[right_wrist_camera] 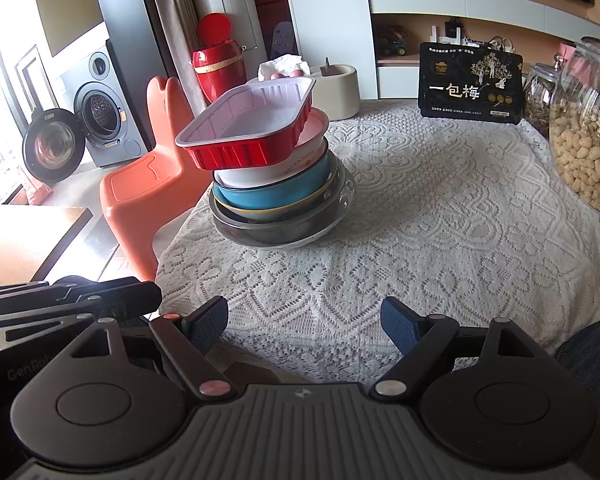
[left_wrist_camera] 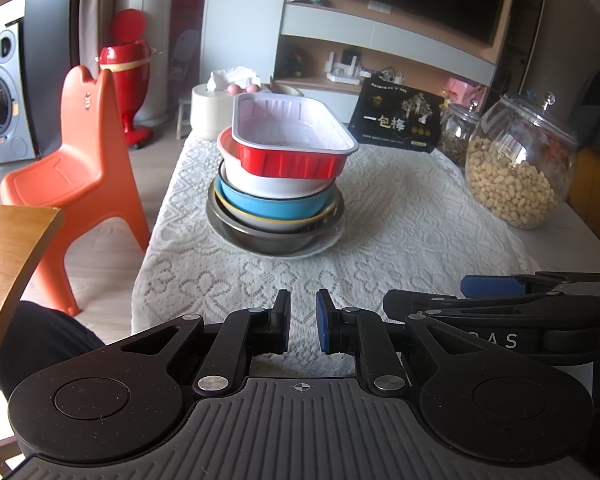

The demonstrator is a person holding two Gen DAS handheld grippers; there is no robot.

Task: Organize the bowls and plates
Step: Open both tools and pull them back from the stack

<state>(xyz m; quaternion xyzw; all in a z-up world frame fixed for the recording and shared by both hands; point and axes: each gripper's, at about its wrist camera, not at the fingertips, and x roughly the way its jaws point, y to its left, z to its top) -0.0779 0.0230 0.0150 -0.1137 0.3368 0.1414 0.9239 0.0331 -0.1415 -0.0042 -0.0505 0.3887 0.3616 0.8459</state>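
White lace cloth over a table, living-room shelving behind. Left gripper low in the foreground, jaws nearly together with only a slim gap, empty. Right gripper just beside it, jaws wide apart, empty. Farther out, mid-table, well apart from both: stack of bowls and plates, red foil tray tilted on top, then white bowl, blue bowl, dark metal bowl. Right of stack, glass jar of peanuts. Left, beside table, orange chair.
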